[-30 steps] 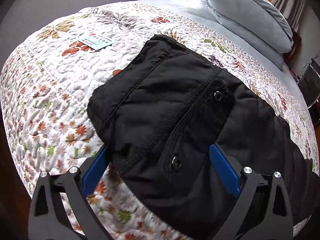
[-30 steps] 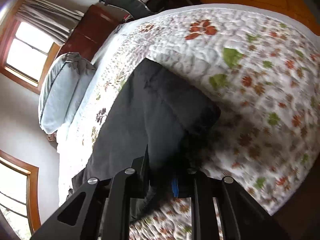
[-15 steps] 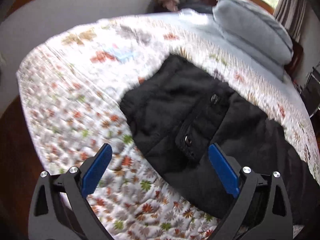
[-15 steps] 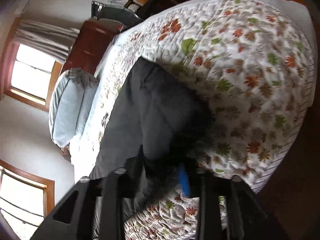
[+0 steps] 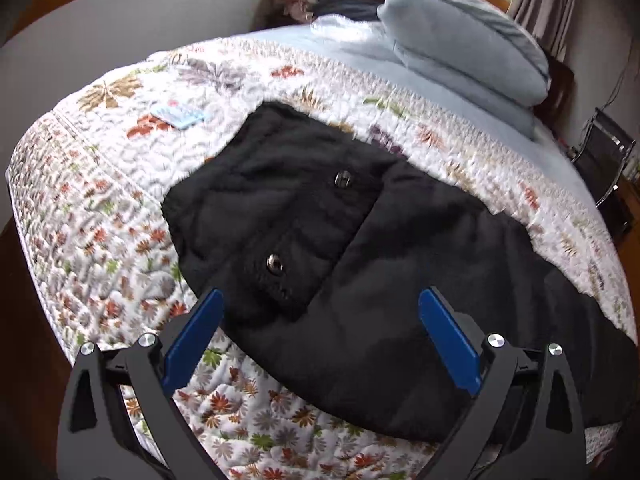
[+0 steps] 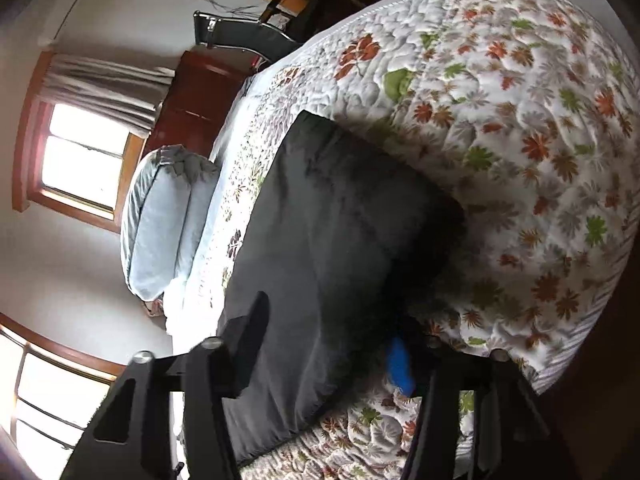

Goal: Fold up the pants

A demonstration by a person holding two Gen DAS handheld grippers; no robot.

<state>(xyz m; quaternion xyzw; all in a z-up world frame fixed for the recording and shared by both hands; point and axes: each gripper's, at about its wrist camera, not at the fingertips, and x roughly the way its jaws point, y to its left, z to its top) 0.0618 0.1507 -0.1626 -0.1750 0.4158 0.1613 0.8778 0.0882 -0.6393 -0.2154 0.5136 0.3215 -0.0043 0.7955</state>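
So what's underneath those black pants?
The pants lie on a floral quilt, which shows all around them. Whatever lies directly under the fabric is covered, so I cannot tell if anything else is there.

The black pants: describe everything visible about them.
The black pants lie folded on the floral quilt, dark matte fabric, slightly fuzzy. A flapped pocket with two metal snaps faces up. The cloth runs lengthwise along the bed. The left gripper is open just above it, apparently not touching. In the right wrist view, cloth fills the gap between the right gripper fingers; contact unclear.
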